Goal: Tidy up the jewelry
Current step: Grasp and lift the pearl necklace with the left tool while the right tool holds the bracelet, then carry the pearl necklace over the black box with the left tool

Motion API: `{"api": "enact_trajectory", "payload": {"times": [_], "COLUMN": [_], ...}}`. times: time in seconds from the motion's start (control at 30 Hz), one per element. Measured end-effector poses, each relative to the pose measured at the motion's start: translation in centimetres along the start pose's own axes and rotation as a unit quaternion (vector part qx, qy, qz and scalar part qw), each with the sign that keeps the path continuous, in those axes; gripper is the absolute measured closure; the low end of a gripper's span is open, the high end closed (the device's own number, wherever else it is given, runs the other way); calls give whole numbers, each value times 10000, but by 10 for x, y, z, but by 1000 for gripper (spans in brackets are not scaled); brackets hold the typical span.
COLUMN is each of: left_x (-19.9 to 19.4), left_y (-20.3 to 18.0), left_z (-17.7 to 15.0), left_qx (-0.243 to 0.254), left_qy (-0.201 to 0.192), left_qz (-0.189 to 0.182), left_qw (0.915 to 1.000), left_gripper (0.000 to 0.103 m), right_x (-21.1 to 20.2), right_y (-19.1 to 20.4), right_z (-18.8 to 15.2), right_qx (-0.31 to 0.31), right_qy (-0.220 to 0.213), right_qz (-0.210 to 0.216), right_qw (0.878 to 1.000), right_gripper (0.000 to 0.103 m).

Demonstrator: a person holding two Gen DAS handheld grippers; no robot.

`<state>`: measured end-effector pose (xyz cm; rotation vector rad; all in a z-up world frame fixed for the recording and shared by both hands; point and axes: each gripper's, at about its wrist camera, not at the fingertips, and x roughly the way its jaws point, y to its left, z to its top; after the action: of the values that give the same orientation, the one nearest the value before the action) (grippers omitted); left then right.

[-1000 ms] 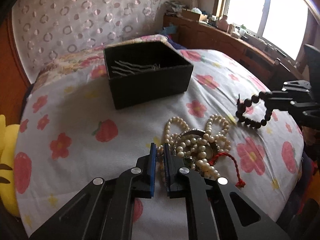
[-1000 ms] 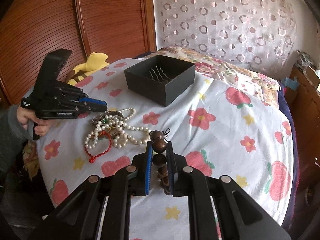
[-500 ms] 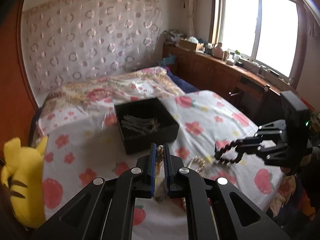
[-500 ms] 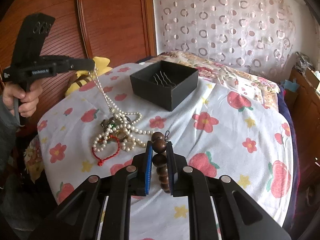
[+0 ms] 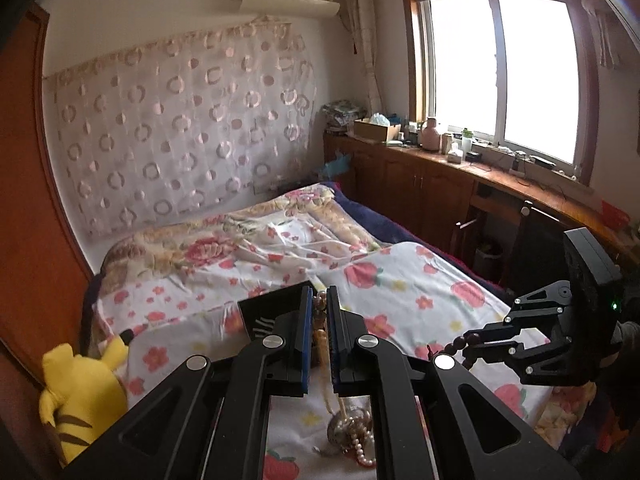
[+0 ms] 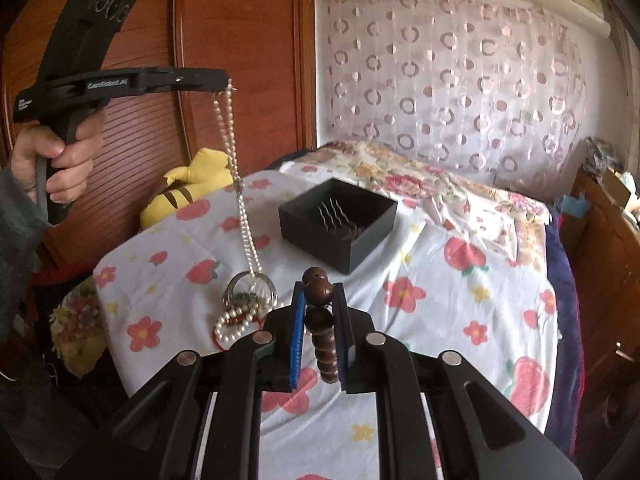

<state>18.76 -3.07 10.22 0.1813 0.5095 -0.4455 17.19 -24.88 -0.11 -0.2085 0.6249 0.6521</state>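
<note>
On the left in the right wrist view, we see a hand (image 6: 56, 160) gripping the left gripper (image 6: 227, 82), held high and roughly level, its jaws pinched tight on a pearl necklace (image 6: 240, 184). The necklace hangs almost straight down, its long axis near vertical and leaning slightly to the right toward the bottom. Its lower end is caught up with a silver bangle (image 6: 250, 290) and a tangle of pearls and a red cord (image 6: 236, 320), close above the floral bedsheet (image 6: 440, 280); we cannot tell if the tangle touches it. Behind the strand lies a yellow plush toy (image 6: 188, 196). Further right, the black box (image 6: 340, 220) sits open on the bed with wavy hairpins (image 6: 336, 216) inside, one corner pointing toward us. Nearest the camera, the right gripper (image 6: 318, 300) stands narrowly parted, clamped on a brown wooden bead bracelet (image 6: 320, 320), whose beads run lengthwise between the fingers, toward the box.
</note>
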Motion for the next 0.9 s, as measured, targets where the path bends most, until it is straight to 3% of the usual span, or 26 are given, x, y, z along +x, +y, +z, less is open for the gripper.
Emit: {"api": "enact_trajectory", "payload": {"times": [0.4,0.57,0.67,0.9], "left_x": [-9,8,22,34], "left_y": [-24,-14,3,25], "left_z": [15,-21,-59,-112], "left_qx": [272,321,191,28], "left_qy": [-135,251,617,1034], "left_qz": [-74,60,148,256], "left_qw": [9995,9991,9978,9943], "left_gripper": [97,97,97,97], "right_x": [-13,-8,-4,6], "right_y": [1,2,2,3], "right_z": [5,2,1,-2], "right_qx": [-48,-37,-26,-29], "right_qy": [-90,-34,-4,78], "right_qz": [-62,-54,-37,-24], "right_qw": [9999,10000,10000,10000], "right_gripper": [88,88,88,88]}}
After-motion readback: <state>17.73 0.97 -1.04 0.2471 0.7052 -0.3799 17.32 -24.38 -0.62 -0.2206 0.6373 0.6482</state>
